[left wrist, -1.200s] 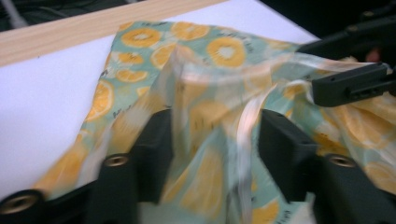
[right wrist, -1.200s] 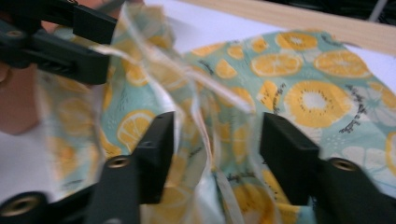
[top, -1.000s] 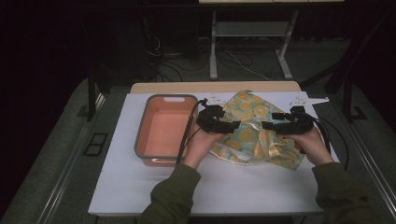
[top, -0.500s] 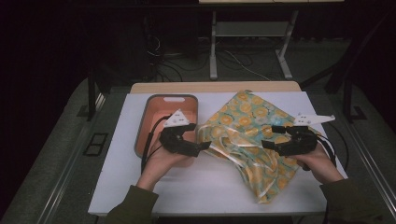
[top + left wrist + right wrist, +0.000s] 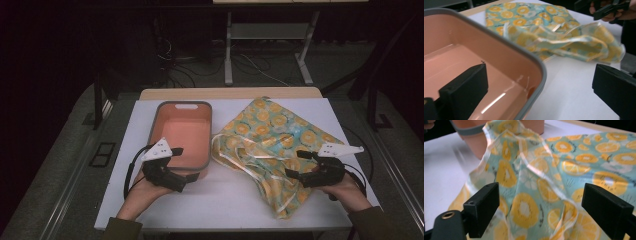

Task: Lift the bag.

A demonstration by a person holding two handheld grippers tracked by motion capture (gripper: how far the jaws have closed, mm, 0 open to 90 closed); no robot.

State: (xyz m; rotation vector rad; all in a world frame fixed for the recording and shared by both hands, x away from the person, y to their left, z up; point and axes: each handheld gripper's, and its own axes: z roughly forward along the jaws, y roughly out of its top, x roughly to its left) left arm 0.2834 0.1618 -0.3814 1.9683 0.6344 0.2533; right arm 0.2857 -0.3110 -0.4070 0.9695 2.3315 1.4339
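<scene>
Step in hand: the cloth [image 5: 272, 150], an orange-slice print with pale ties, lies crumpled and released on the white tabletop [image 5: 225, 200], just right of the pink tray [image 5: 182, 135]; folding or stowing it appears to be the job.

The left gripper [image 5: 181, 181] has just been opening; its jaws stand wide and empty, straddling the tray's near corner. The right gripper [image 5: 294, 173] has also just been opening and hovers over the cloth's near right part, nothing pinched, though contact with the fabric beneath is hard to judge.

Since a second ago, both hands have drawn back toward the person, the left swinging off the cloth to the tray.

Next move calls for a fresh pinch on a cloth edge.
</scene>
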